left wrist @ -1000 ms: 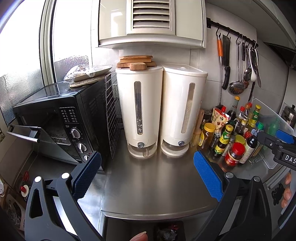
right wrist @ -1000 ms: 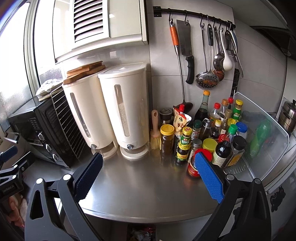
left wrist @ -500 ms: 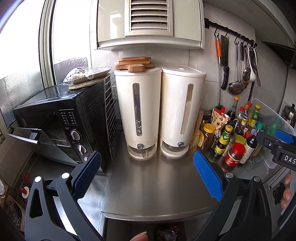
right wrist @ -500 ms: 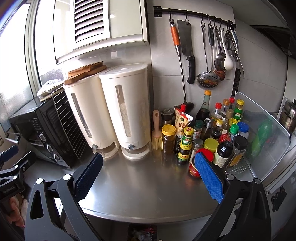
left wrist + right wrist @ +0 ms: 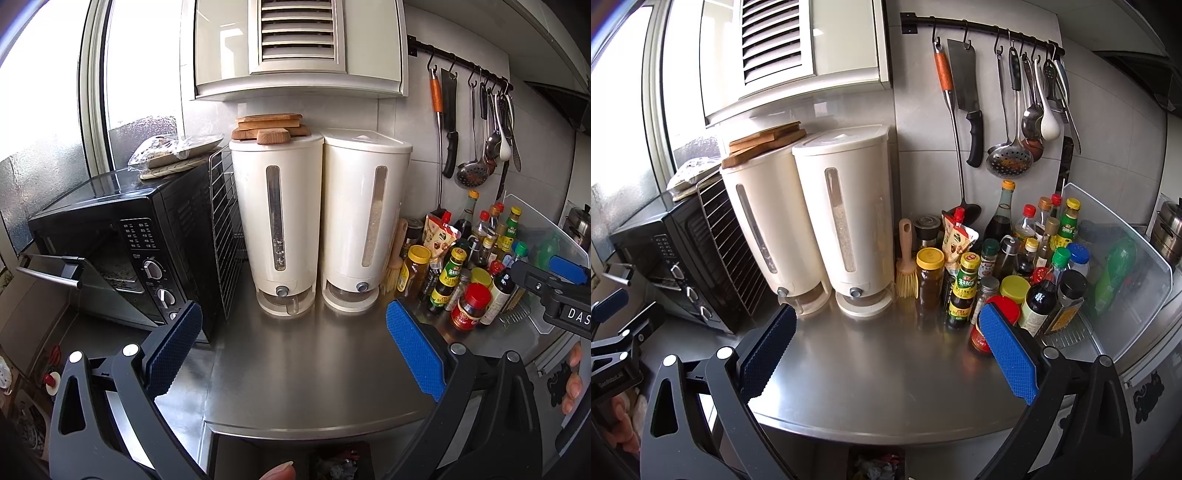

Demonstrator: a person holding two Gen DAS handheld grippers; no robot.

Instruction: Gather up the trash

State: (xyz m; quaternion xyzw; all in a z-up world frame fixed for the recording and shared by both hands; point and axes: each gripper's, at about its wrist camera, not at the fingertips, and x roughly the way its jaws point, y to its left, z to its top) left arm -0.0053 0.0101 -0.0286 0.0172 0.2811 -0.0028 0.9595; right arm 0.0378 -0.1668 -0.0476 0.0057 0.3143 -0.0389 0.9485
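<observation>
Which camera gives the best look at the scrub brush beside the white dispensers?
The right wrist view: the scrub brush shows whole there, handle and yellow bristles, leaning by the right dispenser. In the left wrist view, the brush is partly hidden behind that dispenser.

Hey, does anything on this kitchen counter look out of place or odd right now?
The black toaster oven at the counter's left end has its glass door hanging partly open. Wooden boards are also stacked on the left white dispenser. Nothing looks spilled.
</observation>
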